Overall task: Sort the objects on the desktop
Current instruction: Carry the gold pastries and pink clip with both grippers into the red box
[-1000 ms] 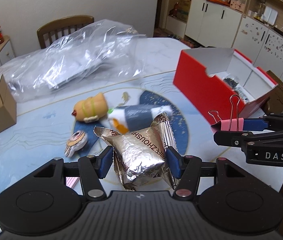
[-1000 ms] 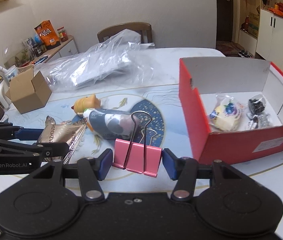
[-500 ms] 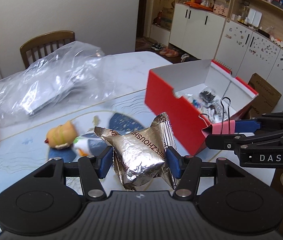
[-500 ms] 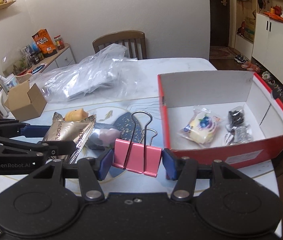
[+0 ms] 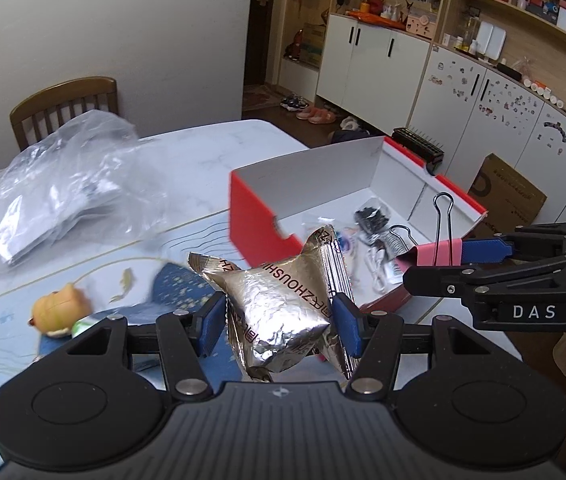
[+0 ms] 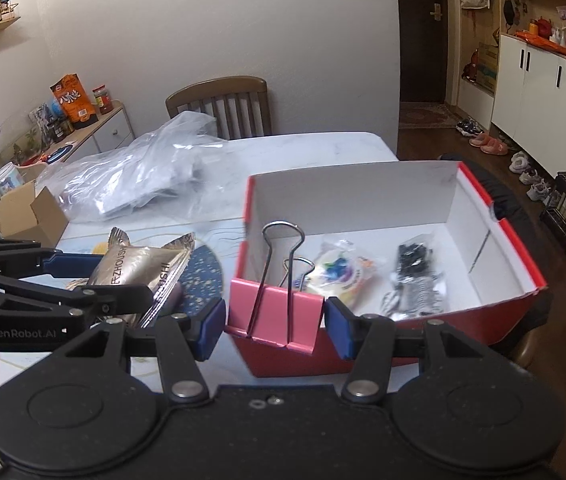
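Both of our grippers have swung toward the red box, which fills far more of each view than a second ago. Our left gripper clamps the silver foil packet above the table. Our right gripper clamps the pink binder clip at the box's near wall, wire handles upright.
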`<control>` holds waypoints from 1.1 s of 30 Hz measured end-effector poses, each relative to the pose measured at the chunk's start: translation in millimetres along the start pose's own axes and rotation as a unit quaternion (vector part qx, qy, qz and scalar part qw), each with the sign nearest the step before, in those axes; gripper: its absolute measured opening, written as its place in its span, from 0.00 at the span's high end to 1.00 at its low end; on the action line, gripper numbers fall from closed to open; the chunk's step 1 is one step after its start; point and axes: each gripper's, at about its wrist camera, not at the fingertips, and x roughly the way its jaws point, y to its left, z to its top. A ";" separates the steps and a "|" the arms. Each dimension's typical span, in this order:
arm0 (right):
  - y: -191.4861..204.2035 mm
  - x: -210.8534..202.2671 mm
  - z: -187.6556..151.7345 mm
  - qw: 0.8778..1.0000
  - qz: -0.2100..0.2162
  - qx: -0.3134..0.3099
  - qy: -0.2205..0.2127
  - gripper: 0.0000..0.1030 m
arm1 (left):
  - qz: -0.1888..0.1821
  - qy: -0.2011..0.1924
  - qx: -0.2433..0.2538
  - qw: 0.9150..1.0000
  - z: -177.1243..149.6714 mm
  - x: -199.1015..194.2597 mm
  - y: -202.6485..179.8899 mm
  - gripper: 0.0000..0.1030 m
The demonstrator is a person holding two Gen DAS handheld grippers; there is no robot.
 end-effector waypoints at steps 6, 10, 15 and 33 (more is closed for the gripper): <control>-29.5 -0.4 2.6 1.000 -0.005 0.008 -0.002 0.48 | -0.004 0.001 0.007 1.000 11.2 15.1 -22.9 0.45; -47.4 -0.7 3.9 1.000 -0.010 0.010 -0.003 0.48 | -0.008 0.002 0.013 1.000 19.1 25.1 -37.1 0.45; -70.7 0.2 6.5 1.000 -0.018 0.013 -0.003 0.48 | -0.012 0.007 0.023 1.000 28.1 41.4 -53.8 0.45; -125.8 37.2 25.3 0.999 -0.034 0.010 0.014 0.48 | -0.015 0.025 0.075 0.997 57.7 99.6 -91.1 0.45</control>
